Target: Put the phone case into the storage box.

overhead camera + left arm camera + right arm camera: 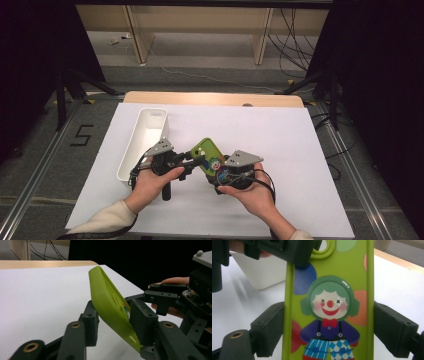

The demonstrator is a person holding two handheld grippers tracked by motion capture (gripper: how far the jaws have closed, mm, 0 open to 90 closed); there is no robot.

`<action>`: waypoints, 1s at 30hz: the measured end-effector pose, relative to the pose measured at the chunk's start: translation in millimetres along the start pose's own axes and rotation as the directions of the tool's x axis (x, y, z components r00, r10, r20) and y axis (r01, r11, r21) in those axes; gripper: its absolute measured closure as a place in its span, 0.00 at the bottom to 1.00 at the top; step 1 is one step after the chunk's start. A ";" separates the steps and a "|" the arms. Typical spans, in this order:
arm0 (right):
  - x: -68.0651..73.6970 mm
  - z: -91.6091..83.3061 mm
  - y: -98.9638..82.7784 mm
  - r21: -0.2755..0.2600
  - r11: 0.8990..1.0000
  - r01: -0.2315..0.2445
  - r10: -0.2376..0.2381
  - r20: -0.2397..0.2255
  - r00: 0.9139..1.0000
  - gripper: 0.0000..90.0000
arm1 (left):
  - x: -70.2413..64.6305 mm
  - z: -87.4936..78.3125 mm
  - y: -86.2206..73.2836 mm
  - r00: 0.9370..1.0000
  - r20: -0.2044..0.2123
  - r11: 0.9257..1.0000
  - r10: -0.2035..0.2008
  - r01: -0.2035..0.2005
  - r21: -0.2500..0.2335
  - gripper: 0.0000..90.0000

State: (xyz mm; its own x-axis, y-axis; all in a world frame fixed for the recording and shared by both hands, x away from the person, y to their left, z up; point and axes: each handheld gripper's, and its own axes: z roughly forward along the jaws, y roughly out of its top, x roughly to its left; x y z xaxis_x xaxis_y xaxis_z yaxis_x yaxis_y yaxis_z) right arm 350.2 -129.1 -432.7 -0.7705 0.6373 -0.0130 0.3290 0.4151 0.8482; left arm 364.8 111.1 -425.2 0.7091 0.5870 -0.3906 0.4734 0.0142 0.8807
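White, matte sheet covering a pale wooden table. At left on it, white plastic bin: long, narrow, rounded at the corners, smooth-walled.

Just right of the bin, left gripper, black plastic with brass-coloured pivot bushings and a grey three-cornered plate on top, held in the left hand; cream knitted sleeve at the wrist. Jaws partly closed, set one to each face of the case near its upper end; in the left gripper view, far pad against the printed face, near pad at the plain back. Contact of the near pad not clear enough to tell.

Between the two grippers, lime-green phone case, soft-looking, glossy, rounded at the edges, raised above the sheet and tilted, with an oval camera cut-out at the top. Printed on its outer face: cartoon clown with green hair, red nose, red bow tie, purple shirt and blue-and-white trousers, among blue, orange and pale green discs. No legible writing or brand.

At right, right gripper of the same build, in the right hand; jaws spread wide and clamped across the width of the case, one ribbed black pad on each long edge.

On the floor at far left, black numeral "5" marked in tape.
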 end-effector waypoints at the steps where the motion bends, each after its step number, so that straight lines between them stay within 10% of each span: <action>1: 0.2 0.3 -0.1 0.003 1.000 0.002 -0.002 0.001 1.000 0.19 | 0.2 -0.2 0.1 1.000 0.006 1.000 -0.004 0.004 0.000 0.69; 12: 3.2 5.2 -0.1 0.010 1.000 0.025 -0.025 0.004 1.000 0.18 | -6.1 -3.2 3.2 0.993 0.113 0.999 -0.033 0.035 -0.015 0.85; 30: -5.3 -5.1 -8.7 0.035 0.999 0.036 -0.031 -0.121 0.992 0.19 | -0.6 -15.3 14.3 0.986 0.162 0.999 0.035 -0.036 0.007 0.87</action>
State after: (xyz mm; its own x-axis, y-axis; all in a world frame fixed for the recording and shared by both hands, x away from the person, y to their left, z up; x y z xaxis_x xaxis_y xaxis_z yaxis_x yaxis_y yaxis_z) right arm 348.6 -139.4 -437.4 -0.8407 0.5409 0.0248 0.3205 0.4603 0.8279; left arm 363.1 123.3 -408.2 0.8005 0.4481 -0.3980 0.4509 -0.0128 0.8925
